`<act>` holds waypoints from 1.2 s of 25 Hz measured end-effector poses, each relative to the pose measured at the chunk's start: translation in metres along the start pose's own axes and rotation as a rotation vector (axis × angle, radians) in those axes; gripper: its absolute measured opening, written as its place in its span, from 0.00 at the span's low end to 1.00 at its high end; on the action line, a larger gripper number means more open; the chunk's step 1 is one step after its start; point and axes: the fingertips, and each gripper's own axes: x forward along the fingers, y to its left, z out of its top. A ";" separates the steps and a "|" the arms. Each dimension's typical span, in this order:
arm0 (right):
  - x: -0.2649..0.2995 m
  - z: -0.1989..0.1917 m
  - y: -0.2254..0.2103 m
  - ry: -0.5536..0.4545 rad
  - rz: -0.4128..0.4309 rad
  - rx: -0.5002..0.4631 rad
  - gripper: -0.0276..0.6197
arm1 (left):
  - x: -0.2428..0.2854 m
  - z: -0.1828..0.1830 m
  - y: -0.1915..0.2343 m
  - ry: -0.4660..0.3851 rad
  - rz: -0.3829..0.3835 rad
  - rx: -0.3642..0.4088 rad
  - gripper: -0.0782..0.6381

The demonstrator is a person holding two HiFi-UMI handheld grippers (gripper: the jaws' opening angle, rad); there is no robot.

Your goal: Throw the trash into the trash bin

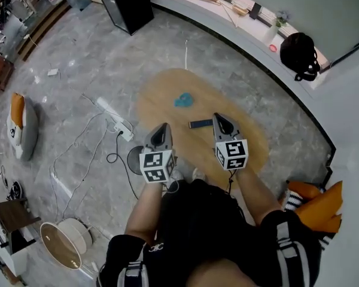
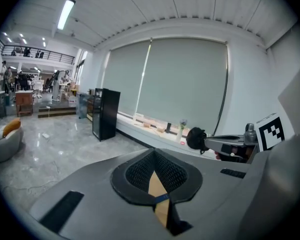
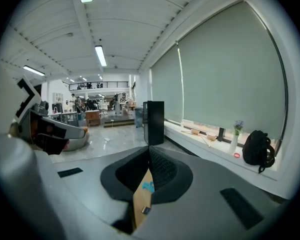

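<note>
A crumpled blue piece of trash [image 1: 183,100] lies on the oval wooden table [image 1: 161,88], with a dark flat strip [image 1: 199,124] just nearer to me. My left gripper [image 1: 161,126] hovers over the table's near left edge, jaws shut and empty. My right gripper [image 1: 218,118] is beside the dark strip, also shut with nothing held. Through the slit of the right gripper [image 3: 150,151] I see the blue trash [image 3: 148,186] and the strip [image 3: 146,210]. The left gripper [image 2: 154,154] shows only table wood through its slit. A round white bin [image 1: 63,244] stands on the floor at lower left.
A white power strip [image 1: 116,121] with trailing cables lies on the floor left of the table. A black cabinet [image 1: 128,5] stands at the back, a black backpack [image 1: 300,55] sits on the window sill, a beanbag [image 1: 21,127] is far left, and orange cushions [image 1: 323,205] are at right.
</note>
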 end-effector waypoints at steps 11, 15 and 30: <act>0.062 -0.171 0.014 0.251 0.030 0.044 0.06 | 0.071 -0.154 0.036 0.200 -0.022 -0.079 0.12; 0.083 -0.240 0.024 0.322 0.048 0.068 0.06 | 0.088 -0.225 0.049 0.280 -0.022 -0.105 0.13; 0.126 -0.360 0.046 0.534 0.305 -0.355 0.31 | 0.105 -0.353 0.043 0.377 -0.114 -0.082 0.12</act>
